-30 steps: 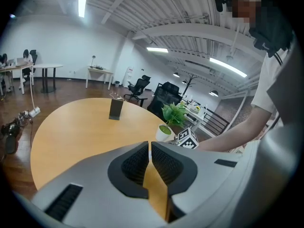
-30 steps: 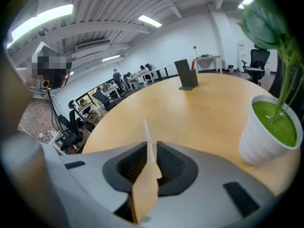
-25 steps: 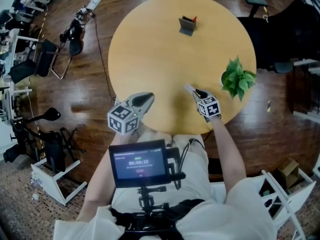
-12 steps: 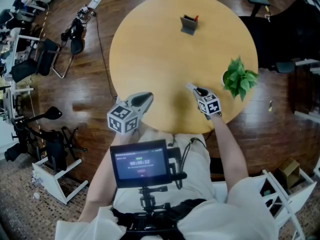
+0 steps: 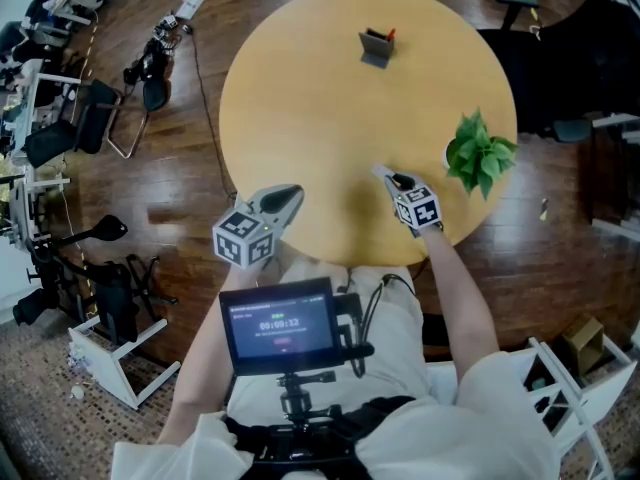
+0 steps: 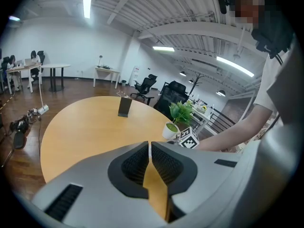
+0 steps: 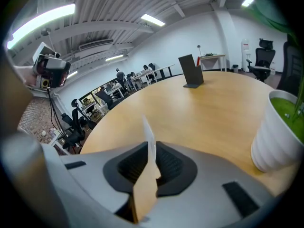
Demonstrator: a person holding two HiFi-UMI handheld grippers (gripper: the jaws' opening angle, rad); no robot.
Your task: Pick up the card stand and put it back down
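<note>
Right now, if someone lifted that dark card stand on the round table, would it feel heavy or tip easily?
Probably light: the card stand looks small and thin. It seems rigid, so it shouldn't flop. Its foot juts forward, so it likely resists tipping.

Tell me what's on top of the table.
A card stand near the far edge and a plant at the right edge. From above its leaves cover most of the pot.

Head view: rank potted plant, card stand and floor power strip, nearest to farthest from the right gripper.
1. potted plant, just right of the right gripper.
2. card stand, far side of the table.
3. power strip, on the floor, upper left.
</note>
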